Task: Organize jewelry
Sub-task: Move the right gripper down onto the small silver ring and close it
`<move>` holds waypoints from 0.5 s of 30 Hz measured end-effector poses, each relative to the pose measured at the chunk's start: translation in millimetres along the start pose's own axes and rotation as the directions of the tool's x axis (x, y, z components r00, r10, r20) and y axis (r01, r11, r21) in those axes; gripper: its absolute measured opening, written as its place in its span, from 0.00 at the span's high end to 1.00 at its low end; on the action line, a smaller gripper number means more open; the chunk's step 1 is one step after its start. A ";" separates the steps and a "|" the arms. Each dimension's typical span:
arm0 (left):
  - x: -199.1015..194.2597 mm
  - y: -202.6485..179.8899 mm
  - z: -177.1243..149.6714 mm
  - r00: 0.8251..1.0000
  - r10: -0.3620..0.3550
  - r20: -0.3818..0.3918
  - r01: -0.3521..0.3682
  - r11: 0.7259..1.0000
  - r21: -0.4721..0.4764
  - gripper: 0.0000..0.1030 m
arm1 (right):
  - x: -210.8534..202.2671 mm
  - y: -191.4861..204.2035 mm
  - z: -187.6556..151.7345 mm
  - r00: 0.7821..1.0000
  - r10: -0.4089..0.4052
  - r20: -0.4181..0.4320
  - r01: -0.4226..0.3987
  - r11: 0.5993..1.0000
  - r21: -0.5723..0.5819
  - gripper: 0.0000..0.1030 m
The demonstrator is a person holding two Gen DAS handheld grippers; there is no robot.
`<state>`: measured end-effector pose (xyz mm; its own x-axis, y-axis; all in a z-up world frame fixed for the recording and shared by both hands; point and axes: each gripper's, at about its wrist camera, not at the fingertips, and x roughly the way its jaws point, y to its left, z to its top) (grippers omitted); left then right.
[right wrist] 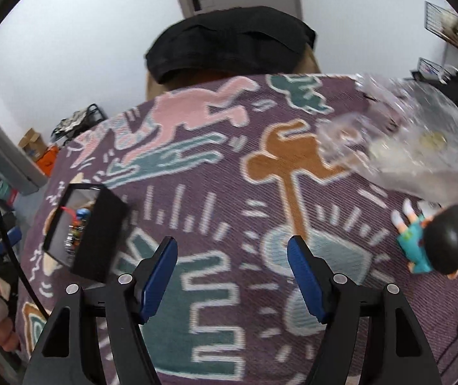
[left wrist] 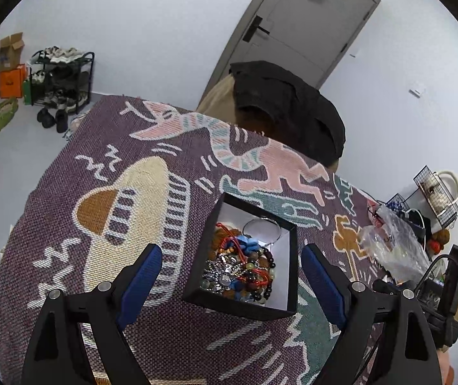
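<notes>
A black box with a white inside (left wrist: 288,256) stands on the patterned cloth and holds a heap of bead bracelets and red cords (left wrist: 240,266) plus a silver bangle (left wrist: 261,229). My left gripper (left wrist: 232,272) is open and empty, its blue pads either side of the box, above it. The box also shows at the left of the right wrist view (right wrist: 97,237). My right gripper (right wrist: 232,276) is open and empty over bare cloth, well right of the box.
A clear plastic bag (right wrist: 421,134) lies at the table's right, also in the left wrist view (left wrist: 392,243). A small figurine (right wrist: 437,240) lies near the right edge. A chair with a black garment (right wrist: 229,41) stands behind the table. A shoe rack (left wrist: 60,77) stands by the wall.
</notes>
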<state>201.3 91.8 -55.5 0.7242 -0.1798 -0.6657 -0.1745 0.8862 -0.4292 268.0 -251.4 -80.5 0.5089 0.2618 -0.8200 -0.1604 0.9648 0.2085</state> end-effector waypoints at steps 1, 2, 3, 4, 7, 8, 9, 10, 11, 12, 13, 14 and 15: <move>1.3 -1.0 -0.8 1.000 0.000 -0.003 0.000 1.000 0.003 0.14 | 1.4 -4.9 -1.6 1.000 -0.005 -0.005 0.005 1.000 0.010 0.32; 2.7 -1.7 -1.1 1.000 0.000 -0.005 0.000 1.000 0.004 0.14 | 2.9 -9.3 -2.9 1.000 -0.008 -0.010 0.008 1.000 0.017 0.32; 3.7 -2.2 -1.7 1.000 0.001 -0.006 -0.001 1.000 0.005 0.14 | 3.8 -13.2 -4.5 1.000 -0.010 -0.015 0.011 1.000 0.022 0.32; 5.1 -2.5 -2.5 1.000 0.003 -0.009 -0.003 1.000 0.007 0.14 | 4.8 -16.5 -6.2 1.000 -0.014 -0.019 0.014 1.000 0.026 0.32; 9.9 -2.1 -4.9 1.000 0.006 -0.021 -0.006 1.000 0.003 0.14 | 8.4 -25.6 -11.4 0.999 -0.023 -0.030 0.024 0.999 0.035 0.32; 10.9 -1.6 -5.8 1.000 0.005 -0.025 -0.005 1.000 0.001 0.14 | 9.3 -28.1 -13.4 0.999 -0.028 -0.031 0.029 0.999 0.034 0.32; 12.3 -1.4 -6.8 1.000 0.005 -0.028 -0.005 1.000 0.001 0.14 | 10.1 -30.2 -15.7 0.999 -0.036 -0.031 0.037 0.999 0.029 0.32; 13.5 -1.2 -7.8 1.000 0.005 -0.031 -0.005 1.000 0.002 0.14 | 11.3 -31.9 -18.0 0.998 -0.047 -0.030 0.047 0.999 0.022 0.32; 14.5 -0.9 -8.7 0.999 0.003 -0.033 -0.003 1.000 0.003 0.14 | 13.1 -33.6 -19.9 0.998 -0.057 -0.030 0.058 0.998 0.015 0.32; 15.5 -0.2 -9.8 0.999 0.000 -0.034 0.000 1.000 0.003 0.14 | 15.1 -35.7 -22.3 0.997 -0.067 -0.034 0.067 0.998 0.009 0.32; 16.4 0.6 -10.8 0.999 -0.001 -0.037 0.001 1.000 0.002 0.14 | 17.8 -37.6 -24.1 0.996 -0.074 -0.040 0.074 0.997 0.006 0.32; 17.0 1.2 -11.7 0.999 0.000 -0.038 0.000 1.000 0.002 0.14 | 20.3 -39.2 -25.5 0.996 -0.080 -0.043 0.080 0.997 0.006 0.32; 17.8 2.0 -12.7 0.999 0.002 -0.041 -0.002 1.000 0.004 0.14 | 22.1 -39.9 -26.4 0.995 -0.085 -0.043 0.085 0.996 0.004 0.32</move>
<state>205.3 85.0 -76.0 0.6961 -0.1948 -0.6910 -0.1737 0.8882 -0.4254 263.3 -284.8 -121.0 0.4838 0.1774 -0.8570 -0.1127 0.9837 0.1401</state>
